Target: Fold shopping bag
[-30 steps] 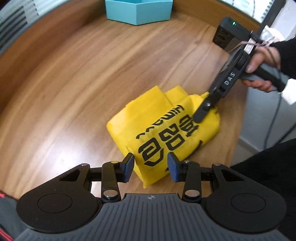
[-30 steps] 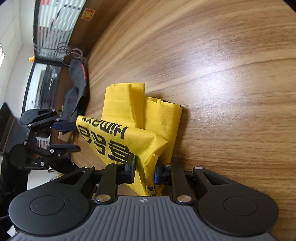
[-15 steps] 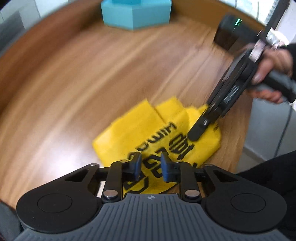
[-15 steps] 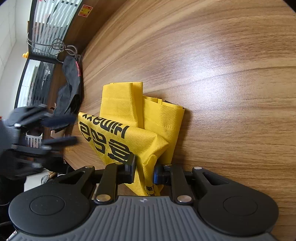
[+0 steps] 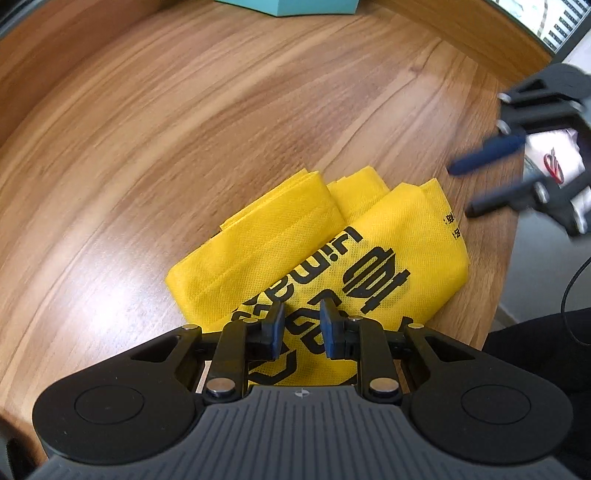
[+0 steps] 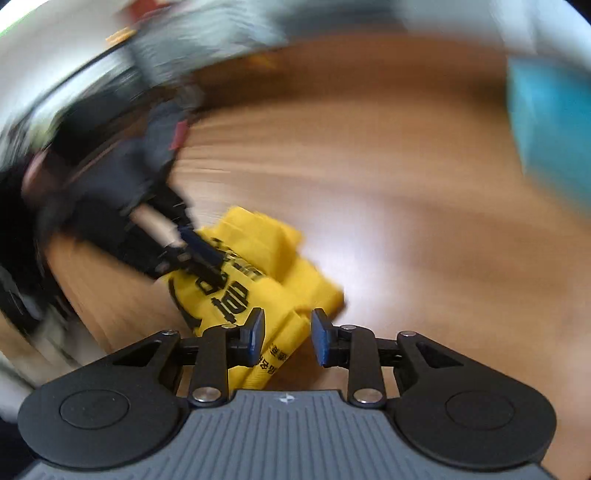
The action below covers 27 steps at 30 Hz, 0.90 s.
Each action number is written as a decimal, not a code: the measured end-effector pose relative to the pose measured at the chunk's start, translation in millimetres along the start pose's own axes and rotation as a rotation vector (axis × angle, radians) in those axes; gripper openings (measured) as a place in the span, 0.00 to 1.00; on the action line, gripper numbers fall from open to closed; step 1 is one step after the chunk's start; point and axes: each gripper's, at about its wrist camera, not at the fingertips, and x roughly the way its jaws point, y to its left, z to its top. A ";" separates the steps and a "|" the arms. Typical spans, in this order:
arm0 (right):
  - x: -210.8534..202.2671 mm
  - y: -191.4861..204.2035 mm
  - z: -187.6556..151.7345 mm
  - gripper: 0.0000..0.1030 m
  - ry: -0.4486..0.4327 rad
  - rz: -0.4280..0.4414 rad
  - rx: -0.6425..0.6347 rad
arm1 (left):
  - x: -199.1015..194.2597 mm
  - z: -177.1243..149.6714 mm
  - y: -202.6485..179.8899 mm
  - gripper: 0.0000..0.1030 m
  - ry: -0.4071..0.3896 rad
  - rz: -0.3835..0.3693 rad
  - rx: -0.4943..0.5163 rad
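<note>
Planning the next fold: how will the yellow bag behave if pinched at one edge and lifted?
The bag looks like thin woven-type fabric, so probably floppy and light. Its loose, puffy layers would likely fall open when lifted. On the smooth table it may slide when pushed.

Yellow shopping bag (image 5: 317, 258) lies folded, seemingly flat.

Bag (image 5: 317, 254) on table (image 5: 184, 122) (near edge).

A wooden table (image 5: 184, 110) carries the folded yellow shopping bag (image 5: 295, 240) and a teal box (image 5: 288, 5).
</note>
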 end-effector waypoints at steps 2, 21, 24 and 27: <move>16.1 20.6 9.2 0.03 0.059 -0.009 -0.104 | 0.0 0.0 -0.6 0.24 0.002 0.003 -0.006; 2.5 57.8 -26.0 0.47 0.105 0.112 -0.313 | -5.2 -42.6 -52.7 0.23 0.035 -0.069 -0.043; -1.1 81.3 -45.7 0.47 0.127 0.088 -0.458 | -5.1 -47.0 -64.3 0.23 0.055 -0.093 -0.016; -2.8 96.9 -61.0 0.59 0.146 0.050 -0.585 | -5.0 -48.5 -63.6 0.23 0.059 -0.112 -0.016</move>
